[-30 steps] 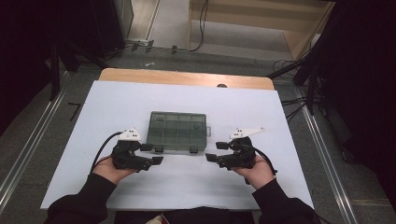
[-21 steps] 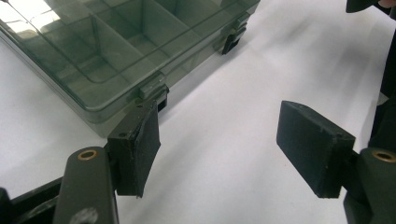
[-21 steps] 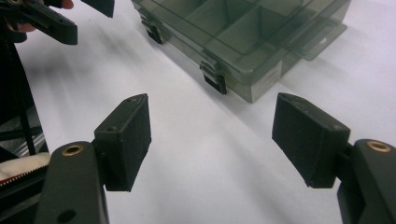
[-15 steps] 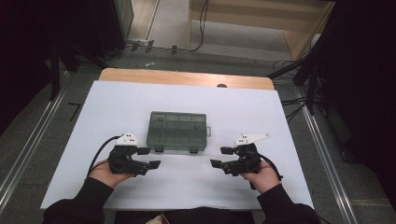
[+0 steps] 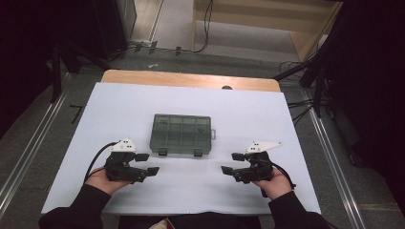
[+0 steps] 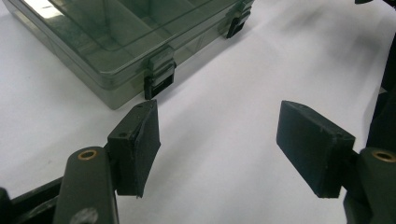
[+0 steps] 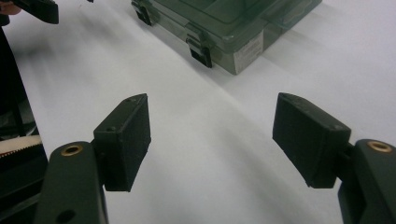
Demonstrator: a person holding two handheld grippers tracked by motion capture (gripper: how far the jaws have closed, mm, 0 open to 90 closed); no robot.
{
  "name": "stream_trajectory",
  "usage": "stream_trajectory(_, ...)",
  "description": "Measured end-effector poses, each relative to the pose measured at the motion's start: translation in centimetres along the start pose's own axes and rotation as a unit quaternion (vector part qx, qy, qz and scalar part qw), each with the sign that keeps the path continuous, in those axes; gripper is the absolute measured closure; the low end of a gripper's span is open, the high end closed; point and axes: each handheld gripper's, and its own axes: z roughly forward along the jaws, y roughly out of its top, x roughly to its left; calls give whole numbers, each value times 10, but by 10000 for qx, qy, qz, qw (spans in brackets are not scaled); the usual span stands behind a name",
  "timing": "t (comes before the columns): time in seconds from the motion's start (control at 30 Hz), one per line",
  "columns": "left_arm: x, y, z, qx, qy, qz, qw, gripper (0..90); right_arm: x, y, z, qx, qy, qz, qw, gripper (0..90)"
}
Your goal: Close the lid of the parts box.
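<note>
As both hands drew back from the box, each tool stayed spread, seemingly empty.

Two dark-sleeved forearms entering from the bottom edge. Left gripper held level in the left hand, pointing inward, jaws wide apart and empty. Right gripper mirrored in the right hand, jaws likewise apart, empty.
</note>
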Motion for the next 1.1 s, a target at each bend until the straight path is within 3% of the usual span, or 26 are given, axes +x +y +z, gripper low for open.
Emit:
stream_trajectory(0.43, 2, -6, -6, 69, -23, 57, 10000, 305, -8, -13, -13, -45, -134, 85, 9999, 260)
stream_trajectory(0.63, 7, -8, -8, 51, -6, -30, 10000, 305, -10, -15, -12, 4, -175, 24, 9998, 260)
stream_trajectory(1.1, 10, -7, -6, 124, 5, -25, 9999, 304, -13, -13, -8, 122, -210, 0, 9997, 260)
